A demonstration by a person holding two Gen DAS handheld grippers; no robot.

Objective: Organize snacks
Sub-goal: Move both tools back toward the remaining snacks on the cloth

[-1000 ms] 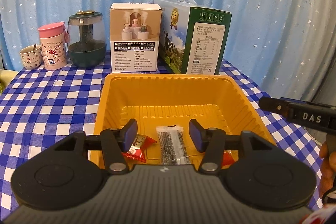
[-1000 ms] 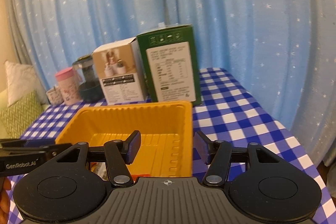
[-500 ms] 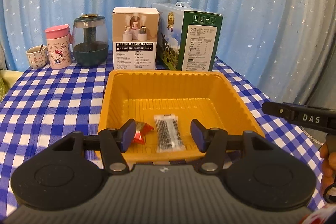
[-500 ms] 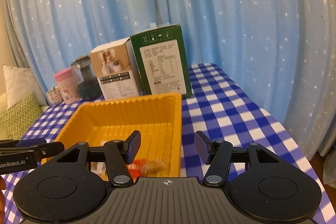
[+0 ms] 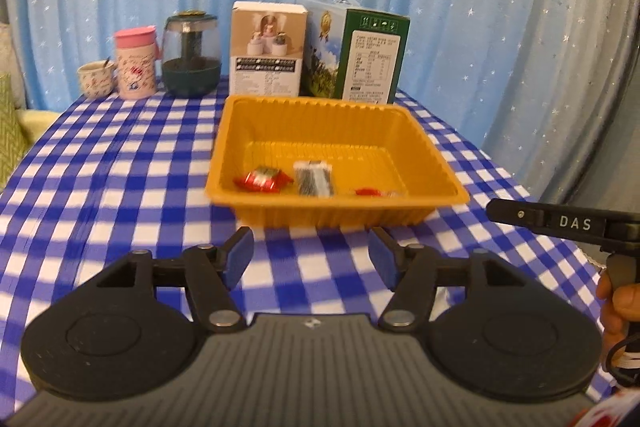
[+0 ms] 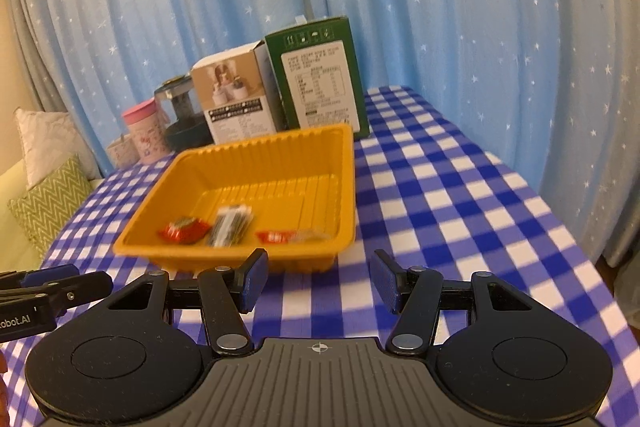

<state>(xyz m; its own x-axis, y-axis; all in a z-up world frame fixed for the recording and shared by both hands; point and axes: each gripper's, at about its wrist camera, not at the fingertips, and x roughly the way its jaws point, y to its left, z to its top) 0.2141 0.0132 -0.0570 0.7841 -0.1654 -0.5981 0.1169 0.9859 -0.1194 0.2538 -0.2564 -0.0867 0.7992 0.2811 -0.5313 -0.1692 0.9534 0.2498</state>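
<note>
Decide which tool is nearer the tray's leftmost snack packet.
Left. The left tool, jaws just opening and empty, sits in front of the red snack packet; the right tool is beyond the yellow tray's near-right corner.

"DAS" in pale capitals on black body of right gripper (image 5: 576, 223), seen at right edge of left wrist view. "obot.AI", start cut off by frame, on black body of left gripper (image 6: 24, 321) at left edge of right wrist view. Print on green box (image 5: 370, 65) and white box (image 5: 267, 75) at table's far edge too small to read.
</note>
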